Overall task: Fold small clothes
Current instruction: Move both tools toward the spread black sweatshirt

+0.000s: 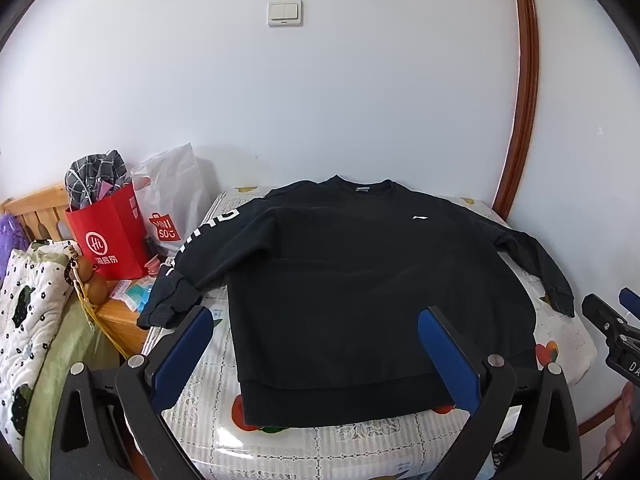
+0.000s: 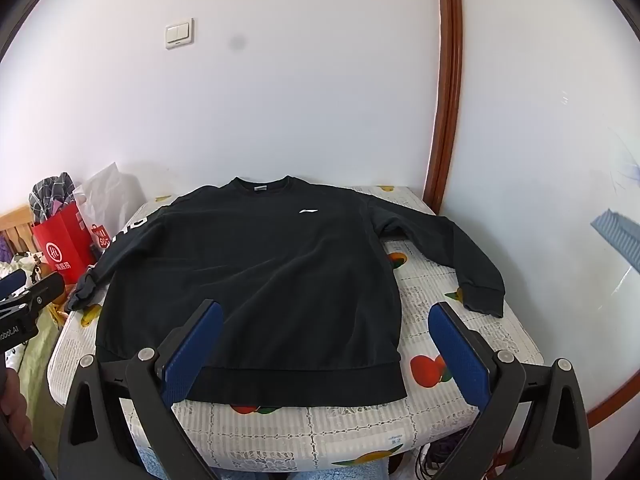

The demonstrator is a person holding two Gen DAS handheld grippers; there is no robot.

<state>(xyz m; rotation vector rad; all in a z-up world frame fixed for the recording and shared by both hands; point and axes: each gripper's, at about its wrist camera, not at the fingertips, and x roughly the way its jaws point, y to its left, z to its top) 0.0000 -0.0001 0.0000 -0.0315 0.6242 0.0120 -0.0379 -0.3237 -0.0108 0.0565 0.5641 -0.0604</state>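
Flanking sweatshirt [image 1: 360, 280] — red bag [image 1: 112, 236], white bag [image 1: 176, 196]

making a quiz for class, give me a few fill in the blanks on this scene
1. The sweatshirt lying flat on the table is ____ in colour.
2. Both the left gripper and right gripper have their jaws ____.
3. The paper bag beside the table is ____.

Missing: black; open; red
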